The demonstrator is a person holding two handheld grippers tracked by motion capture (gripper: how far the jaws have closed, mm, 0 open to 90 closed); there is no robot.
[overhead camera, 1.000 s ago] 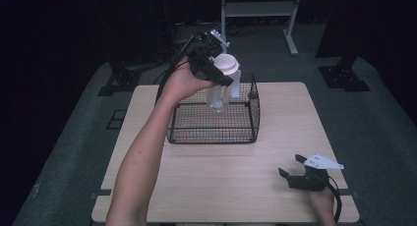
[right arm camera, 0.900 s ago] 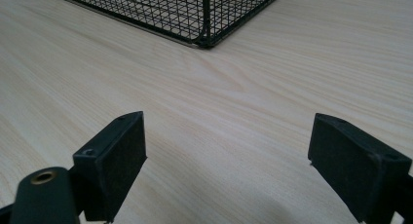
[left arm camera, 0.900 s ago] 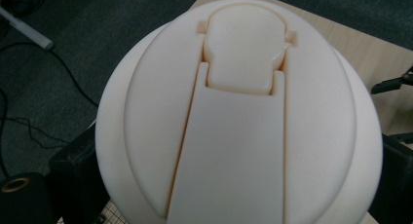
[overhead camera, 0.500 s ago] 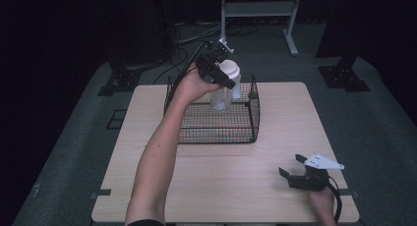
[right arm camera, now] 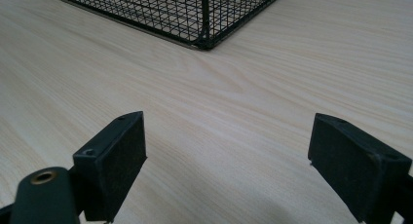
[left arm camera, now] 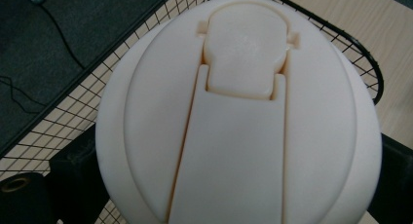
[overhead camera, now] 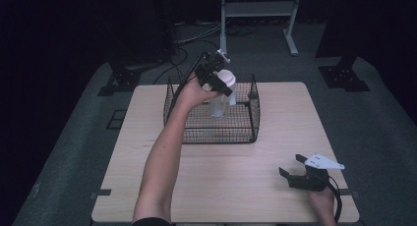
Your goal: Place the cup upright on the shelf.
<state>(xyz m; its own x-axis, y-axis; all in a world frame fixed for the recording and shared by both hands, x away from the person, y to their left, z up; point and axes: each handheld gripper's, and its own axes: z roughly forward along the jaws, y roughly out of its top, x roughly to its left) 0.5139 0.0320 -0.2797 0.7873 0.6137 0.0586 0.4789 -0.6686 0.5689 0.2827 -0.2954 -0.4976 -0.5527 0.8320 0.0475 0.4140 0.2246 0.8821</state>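
A clear bottle with a cream flip-top lid [overhead camera: 222,92] stands upright inside the black wire basket [overhead camera: 243,132] at the table's far middle. My left gripper [overhead camera: 221,83] is shut on the bottle just under the lid, holding it from above and behind. In the left gripper view the cream lid [left arm camera: 238,112] is very close, with a black jaw on either side and the basket rim [left arm camera: 360,63] behind it. My right gripper [overhead camera: 295,172] rests low at the table's near right, open, nothing between its fingers [right arm camera: 114,160].
The light wooden table [overhead camera: 147,152] has free surface around the basket. In the right gripper view a basket corner [right arm camera: 207,39] stands ahead. Cables and a metal stand leg [overhead camera: 223,24] lie on the dark floor beyond the table.
My left arm has reached farther over the basket and lowered the bottle a little into it. The right gripper has stayed where it was.
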